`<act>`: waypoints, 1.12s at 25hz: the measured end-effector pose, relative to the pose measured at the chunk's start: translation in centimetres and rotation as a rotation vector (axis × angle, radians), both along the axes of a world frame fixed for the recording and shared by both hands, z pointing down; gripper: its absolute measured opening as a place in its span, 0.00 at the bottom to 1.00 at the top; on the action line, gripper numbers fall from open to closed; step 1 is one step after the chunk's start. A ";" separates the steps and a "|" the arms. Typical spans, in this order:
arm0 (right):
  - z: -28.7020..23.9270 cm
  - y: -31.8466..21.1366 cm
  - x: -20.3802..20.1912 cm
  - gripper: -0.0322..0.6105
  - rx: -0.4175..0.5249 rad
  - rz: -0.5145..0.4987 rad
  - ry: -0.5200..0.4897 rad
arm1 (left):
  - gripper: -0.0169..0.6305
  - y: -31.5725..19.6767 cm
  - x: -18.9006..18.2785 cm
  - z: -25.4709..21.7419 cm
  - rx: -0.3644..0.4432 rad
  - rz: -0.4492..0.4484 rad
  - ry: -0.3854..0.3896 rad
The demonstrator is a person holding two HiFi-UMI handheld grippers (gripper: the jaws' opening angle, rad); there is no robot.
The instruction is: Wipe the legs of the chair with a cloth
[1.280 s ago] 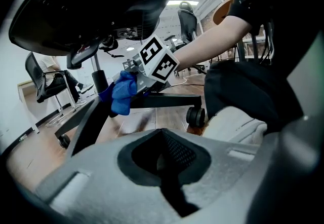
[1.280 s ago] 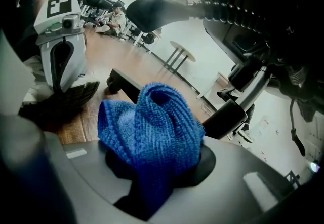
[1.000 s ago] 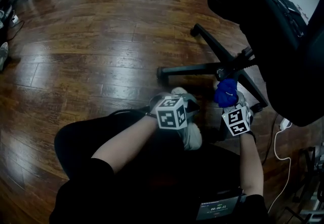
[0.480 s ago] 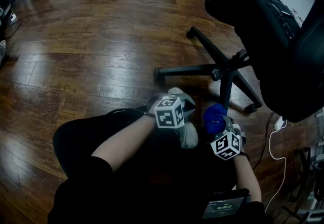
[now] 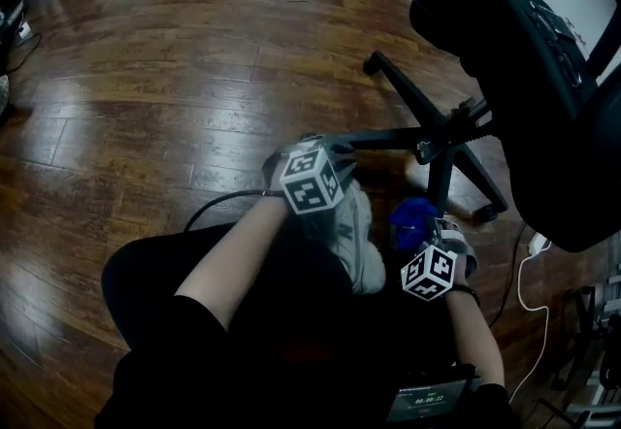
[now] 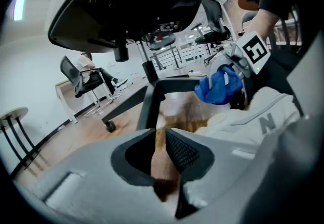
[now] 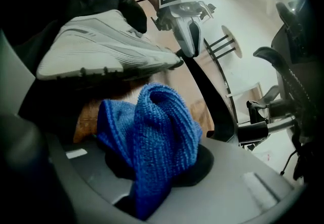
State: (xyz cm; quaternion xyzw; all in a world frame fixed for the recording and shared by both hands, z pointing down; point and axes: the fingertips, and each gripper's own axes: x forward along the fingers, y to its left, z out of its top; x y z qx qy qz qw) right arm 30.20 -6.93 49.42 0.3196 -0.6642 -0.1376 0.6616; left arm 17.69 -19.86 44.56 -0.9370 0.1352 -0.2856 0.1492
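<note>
Head view puts your left gripper [image 5: 332,144] out over the glossy plank floor [image 5: 175,78], its tips close to the flat black leg [image 5: 383,138] that runs sideways from the hub of the chair [image 5: 529,58]. In the left gripper view the ribbed dark pads of this gripper [image 6: 159,139] stand only a narrow slit apart. They have just been opening, with nothing between them but bare wood seen through the gap. Your right gripper [image 5: 419,235] is clamped on the cloth [image 5: 412,216], a blue, looped-knit rag bunched into a thick twisted fold. The right gripper view shows this fold bulging up out of the closed jaws [image 7: 152,167]. The cloth [image 7: 152,132] sits low, just beside your white, smooth-sided shoe [image 5: 361,243] and near the end of the leg pointing towards you; whether it touches that leg cannot be told. A second ago the cloth was up against the hub where the legs meet, and you have since drawn it back and down towards your foot. Your left gripper, which was parked over the shoe, has swung forward to the sideways leg.
</note>
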 end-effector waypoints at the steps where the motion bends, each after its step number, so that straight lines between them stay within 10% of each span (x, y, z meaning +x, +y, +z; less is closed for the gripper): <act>1: -0.1 -1.1 0.2 0.21 0.003 0.010 0.011 | 0.14 -1.3 -0.5 -0.3 0.015 -0.025 0.006; 6: -1.1 -7.0 1.4 0.21 0.023 0.080 0.058 | 0.41 -5.6 -1.6 2.1 0.004 -0.080 -0.098; 11: -2.6 -12.7 2.8 0.21 0.095 0.140 0.092 | 0.41 -5.4 -1.0 7.1 -0.104 -0.036 -0.236; 15: -3.5 -14.8 3.6 0.21 0.149 0.164 0.088 | 0.17 -5.7 -1.1 7.3 -0.103 -0.078 -0.258; 28: 0.5 0.2 1.2 0.21 -0.062 0.047 0.099 | 0.16 -2.3 -2.0 7.9 -0.157 -0.150 -0.235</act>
